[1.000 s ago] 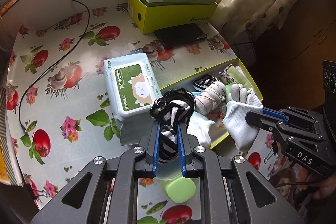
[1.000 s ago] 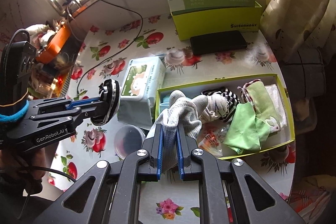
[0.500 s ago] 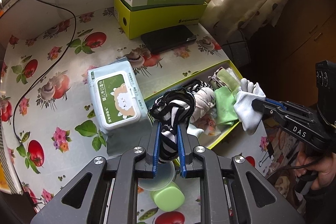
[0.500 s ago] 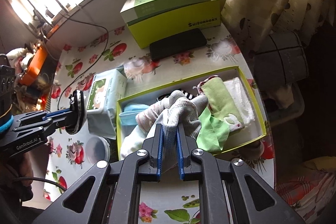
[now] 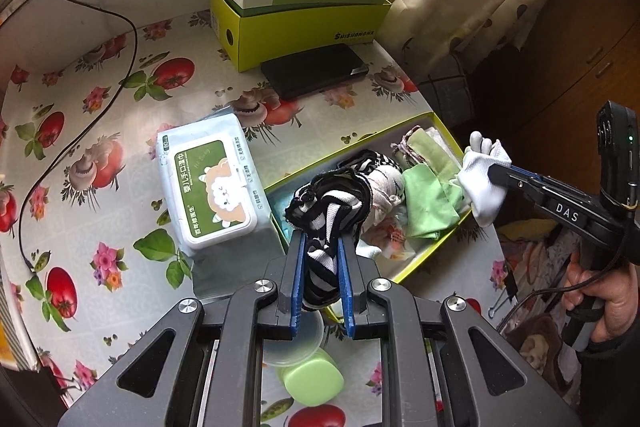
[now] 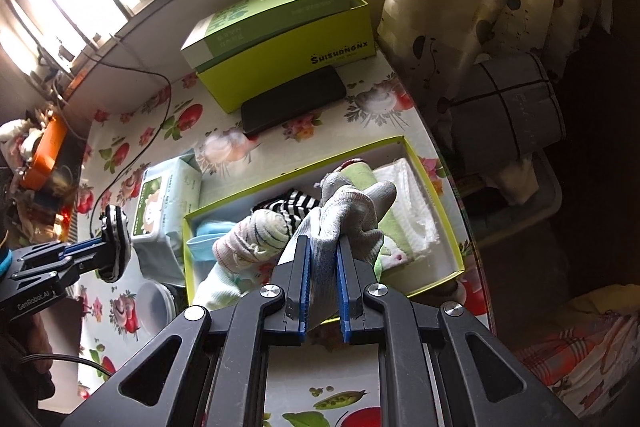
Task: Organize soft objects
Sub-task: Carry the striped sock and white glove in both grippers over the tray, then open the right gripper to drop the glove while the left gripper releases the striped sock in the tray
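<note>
My left gripper is shut on a black-and-white striped sock, held above the near left end of a shallow yellow-green box. My right gripper is shut on a white glove above the same box; it shows at the right in the left wrist view. The box holds a rolled striped sock, a black-and-white sock, green cloths, a light blue cloth and a white cloth.
A pack of wet wipes lies left of the box. A black phone lies before a big yellow-green carton at the back. A green bottle and clear lid lie near me. A black cable runs along the left. The table edge is at right.
Both grippers have risen and pulled back from the box with their items still held. The right gripper with the glove has moved right, past the box's right end in the left wrist view.
</note>
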`<action>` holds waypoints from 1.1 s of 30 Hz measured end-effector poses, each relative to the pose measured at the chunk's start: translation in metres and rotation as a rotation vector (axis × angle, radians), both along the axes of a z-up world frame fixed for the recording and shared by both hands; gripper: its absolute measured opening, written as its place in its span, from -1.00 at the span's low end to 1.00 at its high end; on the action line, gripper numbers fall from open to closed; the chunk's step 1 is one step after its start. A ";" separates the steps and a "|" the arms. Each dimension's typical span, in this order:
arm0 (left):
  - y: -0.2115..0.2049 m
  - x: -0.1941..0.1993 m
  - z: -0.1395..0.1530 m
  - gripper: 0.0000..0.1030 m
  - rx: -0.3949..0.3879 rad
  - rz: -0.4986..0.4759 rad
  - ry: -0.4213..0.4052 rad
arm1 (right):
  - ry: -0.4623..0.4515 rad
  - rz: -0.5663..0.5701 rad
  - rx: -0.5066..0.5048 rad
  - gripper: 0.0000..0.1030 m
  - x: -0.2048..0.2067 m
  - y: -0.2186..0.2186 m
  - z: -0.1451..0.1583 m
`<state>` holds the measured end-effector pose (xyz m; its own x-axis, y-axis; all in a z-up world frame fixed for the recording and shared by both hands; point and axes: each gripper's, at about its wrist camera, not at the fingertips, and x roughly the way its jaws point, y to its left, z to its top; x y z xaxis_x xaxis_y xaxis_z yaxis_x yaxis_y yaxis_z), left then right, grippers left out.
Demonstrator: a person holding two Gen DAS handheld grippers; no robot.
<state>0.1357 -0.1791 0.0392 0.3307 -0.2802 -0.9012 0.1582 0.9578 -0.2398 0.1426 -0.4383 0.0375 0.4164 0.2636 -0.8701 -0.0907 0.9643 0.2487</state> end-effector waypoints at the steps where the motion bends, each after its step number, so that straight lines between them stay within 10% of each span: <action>1: 0.000 0.000 0.000 -0.69 0.000 0.001 0.001 | -0.003 -0.007 -0.005 -0.78 0.002 -0.003 0.000; 33: -0.013 0.010 -0.013 -0.69 0.008 -0.034 0.039 | 0.171 0.112 0.053 -0.78 0.010 0.041 -0.080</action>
<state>0.1461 -0.1926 0.0262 0.2860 -0.2833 -0.9154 0.1809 0.9541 -0.2387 0.1525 -0.3973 -0.0425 0.2294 0.3472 -0.9093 -0.1483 0.9358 0.3199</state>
